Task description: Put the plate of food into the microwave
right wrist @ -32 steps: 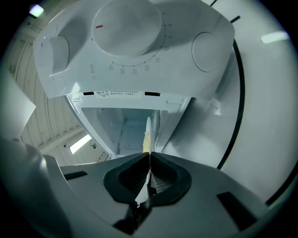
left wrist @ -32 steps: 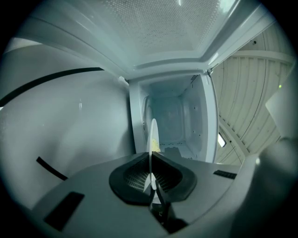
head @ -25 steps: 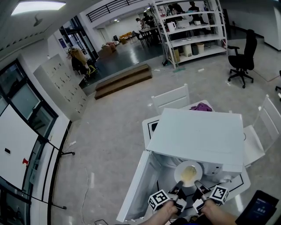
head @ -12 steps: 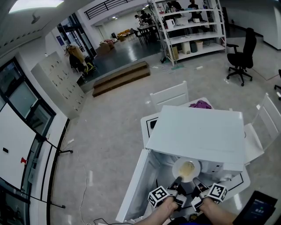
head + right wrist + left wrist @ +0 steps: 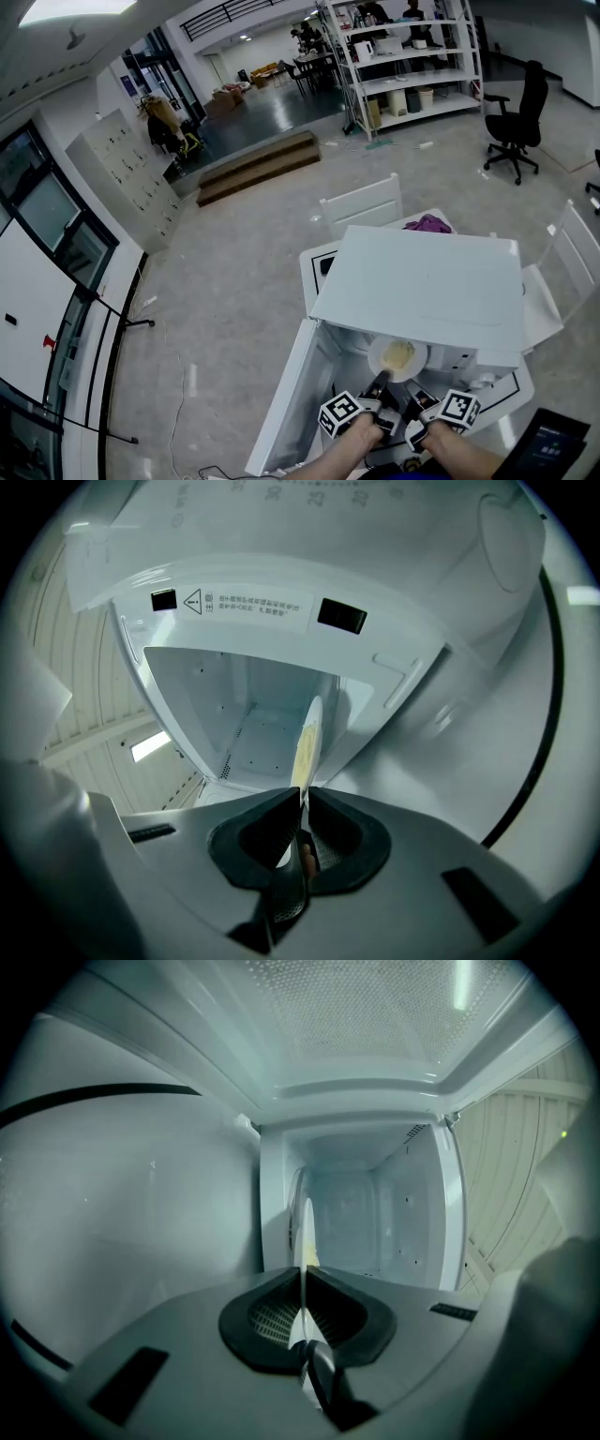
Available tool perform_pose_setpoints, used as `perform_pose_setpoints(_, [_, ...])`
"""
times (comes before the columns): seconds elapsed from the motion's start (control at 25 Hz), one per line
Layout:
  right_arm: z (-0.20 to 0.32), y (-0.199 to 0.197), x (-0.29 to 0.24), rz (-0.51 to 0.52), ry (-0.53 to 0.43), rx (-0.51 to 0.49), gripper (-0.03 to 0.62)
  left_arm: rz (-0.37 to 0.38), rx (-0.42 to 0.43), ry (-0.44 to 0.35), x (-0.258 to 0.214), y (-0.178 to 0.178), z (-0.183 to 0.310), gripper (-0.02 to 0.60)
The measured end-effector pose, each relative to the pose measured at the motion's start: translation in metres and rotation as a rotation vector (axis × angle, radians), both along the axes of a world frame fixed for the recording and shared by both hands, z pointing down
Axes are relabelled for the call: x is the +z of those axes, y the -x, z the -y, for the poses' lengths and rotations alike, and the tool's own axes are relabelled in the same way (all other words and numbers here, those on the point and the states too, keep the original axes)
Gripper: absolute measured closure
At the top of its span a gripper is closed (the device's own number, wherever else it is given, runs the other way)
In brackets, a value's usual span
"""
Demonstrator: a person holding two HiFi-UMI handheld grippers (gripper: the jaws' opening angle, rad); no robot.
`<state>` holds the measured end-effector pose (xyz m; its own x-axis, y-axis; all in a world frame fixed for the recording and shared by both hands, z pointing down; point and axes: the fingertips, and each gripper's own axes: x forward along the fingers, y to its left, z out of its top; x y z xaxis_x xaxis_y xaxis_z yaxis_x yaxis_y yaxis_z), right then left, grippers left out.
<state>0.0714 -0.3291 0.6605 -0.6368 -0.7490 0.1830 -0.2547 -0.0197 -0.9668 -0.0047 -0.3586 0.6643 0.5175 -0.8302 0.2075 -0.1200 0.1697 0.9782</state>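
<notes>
Your left gripper (image 5: 381, 386) and right gripper (image 5: 412, 397) are each clamped on the near rim of the plate (image 5: 397, 357) of yellow food, which sits at the microwave's (image 5: 422, 281) open front.

Bright, fisheye-warped; gripper views perhaps dim.

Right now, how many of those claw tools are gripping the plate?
2. The left gripper is clamped on the near rim of the plate, toward the left. The right gripper holds the near rim beside it, at the mouth of the open microwave.
</notes>
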Motion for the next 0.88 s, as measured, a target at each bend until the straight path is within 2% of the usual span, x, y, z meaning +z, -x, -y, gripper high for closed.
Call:
perform_pose_setpoints(0.36, [0.011, 0.004, 0.003, 0.017, 0.017, 0.013, 0.580, 0.024, 0.006, -0.004, 0.001, 0.002, 0.009, 0.566])
perform_pose_setpoints(0.48, [0.014, 0.005, 0.000, 0.053, 0.026, 0.033, 0.580, 0.036, 0.020, -0.018, -0.001, 0.002, 0.012, 0.566])
perform_pose_setpoints(0.88, [0.022, 0.000, 0.003, 0.049, 0.035, 0.079, 0.582, 0.064, 0.076, -0.053, -0.004, 0.001, 0.014, 0.565])
